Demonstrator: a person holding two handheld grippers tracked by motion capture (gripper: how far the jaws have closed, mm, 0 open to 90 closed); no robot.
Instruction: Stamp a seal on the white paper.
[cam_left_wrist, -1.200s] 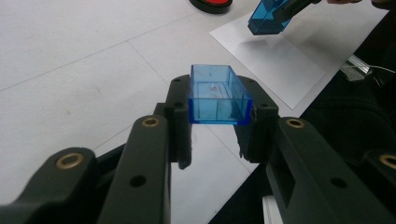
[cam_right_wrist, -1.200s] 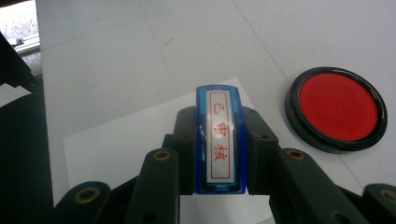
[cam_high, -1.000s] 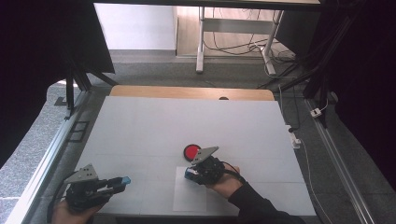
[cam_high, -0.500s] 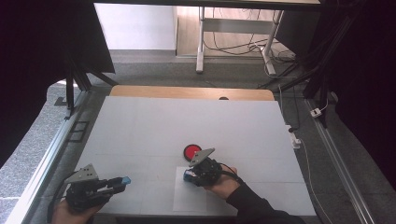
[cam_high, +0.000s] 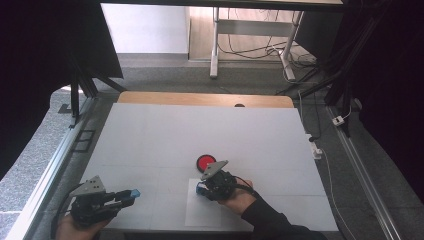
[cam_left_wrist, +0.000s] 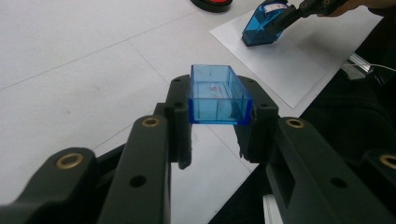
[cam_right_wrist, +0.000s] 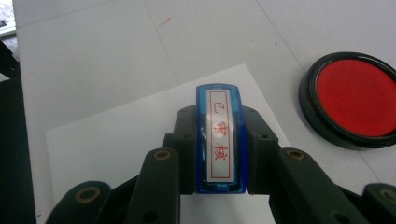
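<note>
My left gripper (cam_left_wrist: 217, 92) is shut on a clear blue rectangular cap (cam_left_wrist: 219, 108), held just above the table near its front left corner (cam_high: 131, 194). My right gripper (cam_right_wrist: 219, 117) is shut on a blue stamp (cam_right_wrist: 219, 140) with a white label of red characters on top. The stamp (cam_left_wrist: 261, 25) stands with its lower end on a white sheet of paper (cam_high: 202, 215). A round red ink pad (cam_high: 205, 161) in a black case lies just beyond the right gripper (cam_high: 202, 189).
The white table (cam_high: 200, 125) has a wooden strip along its far edge. A metal rail runs along the left side. Cables and table legs lie on the floor behind. The person's dark sleeve (cam_high: 272, 222) comes in at the bottom right.
</note>
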